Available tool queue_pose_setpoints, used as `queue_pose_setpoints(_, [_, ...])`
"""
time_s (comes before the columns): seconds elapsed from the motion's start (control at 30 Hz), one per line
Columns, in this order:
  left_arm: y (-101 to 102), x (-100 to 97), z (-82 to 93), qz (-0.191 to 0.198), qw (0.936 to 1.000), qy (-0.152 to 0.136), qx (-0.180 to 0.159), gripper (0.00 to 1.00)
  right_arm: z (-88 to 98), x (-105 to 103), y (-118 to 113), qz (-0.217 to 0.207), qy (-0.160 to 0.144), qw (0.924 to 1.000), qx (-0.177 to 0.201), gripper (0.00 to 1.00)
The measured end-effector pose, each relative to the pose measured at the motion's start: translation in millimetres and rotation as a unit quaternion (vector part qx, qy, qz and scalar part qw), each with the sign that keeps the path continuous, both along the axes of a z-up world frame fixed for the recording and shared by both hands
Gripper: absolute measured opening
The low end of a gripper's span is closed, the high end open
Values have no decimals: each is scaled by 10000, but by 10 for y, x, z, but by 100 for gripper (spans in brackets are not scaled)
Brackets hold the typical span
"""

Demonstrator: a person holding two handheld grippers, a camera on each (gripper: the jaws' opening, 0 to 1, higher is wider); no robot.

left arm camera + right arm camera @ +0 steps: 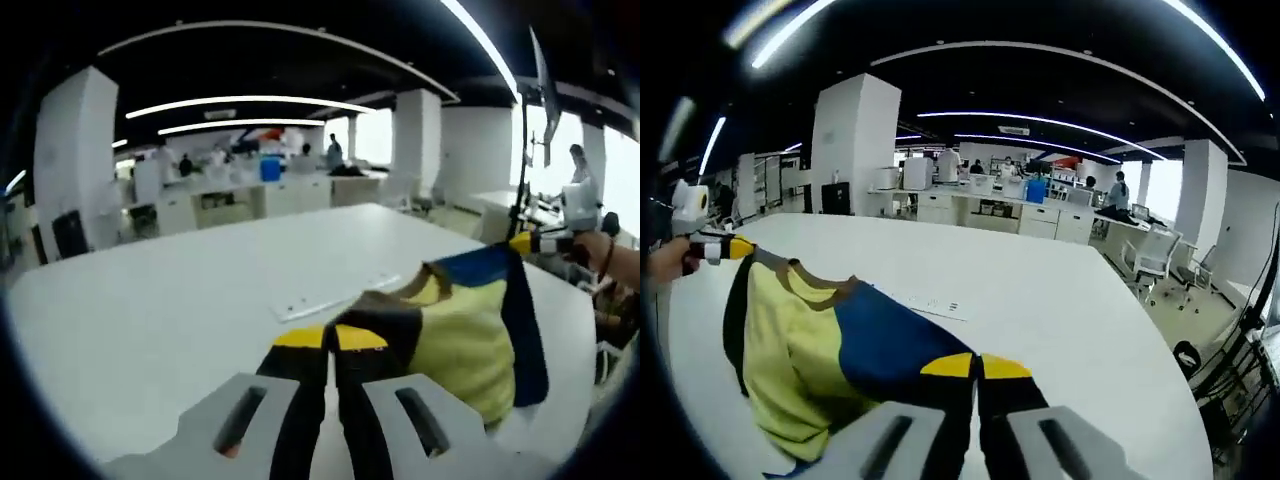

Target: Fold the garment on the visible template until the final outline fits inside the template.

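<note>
left gripper (pixel 328 345): black jaws, yellow tips, pale grey slotted mounts | right gripper (pixel 976 368): same colours (yellow tip shows at the far one too)

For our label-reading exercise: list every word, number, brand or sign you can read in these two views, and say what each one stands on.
No text can be read.
Template sheet on the table: faint dark marks, too small to read.
Garment: plain yellow, blue and dark panels, no lettering seen.
Background desks and pillars: too far and blurred for any sign.
</note>
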State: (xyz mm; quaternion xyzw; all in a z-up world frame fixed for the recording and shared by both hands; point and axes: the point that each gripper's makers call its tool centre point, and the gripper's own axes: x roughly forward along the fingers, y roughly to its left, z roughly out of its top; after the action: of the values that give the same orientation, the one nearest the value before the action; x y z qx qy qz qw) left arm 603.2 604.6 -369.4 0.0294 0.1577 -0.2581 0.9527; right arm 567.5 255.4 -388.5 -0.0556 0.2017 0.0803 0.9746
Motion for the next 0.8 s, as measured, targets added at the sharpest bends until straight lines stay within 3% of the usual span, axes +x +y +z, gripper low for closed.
queue_pose_setpoints(0.1, [-11, 207, -200, 48, 9996, 234, 142, 0, -117, 139, -64, -159, 113, 9997, 115, 0])
queue_pose_setpoints(0.4, [-136, 637, -659, 33, 9971, 756, 25, 0, -398, 474, -203, -339, 411, 9984, 173, 0])
queue_pose_setpoints(0.53, [-128, 744, -916, 50, 9936, 1043, 419, 0, -553, 594, -244, -375, 593, 9974, 170, 0])
queue_pose_setpoints(0.63, [-185, 816, -1038, 2, 9920, 1181, 457, 0, -675, 641, -242, -340, 746, 9964, 194, 0])
queue_pose_setpoints(0.67, [-212, 822, -1070, 12, 9909, 1301, 331, 0, -723, 648, -251, -390, 808, 9957, 228, 0])
queue_pose_setpoints(0.8, [-258, 877, -1188, -141, 9880, 1335, 758, 0, -932, 673, -259, -380, 1040, 9938, 102, 0])
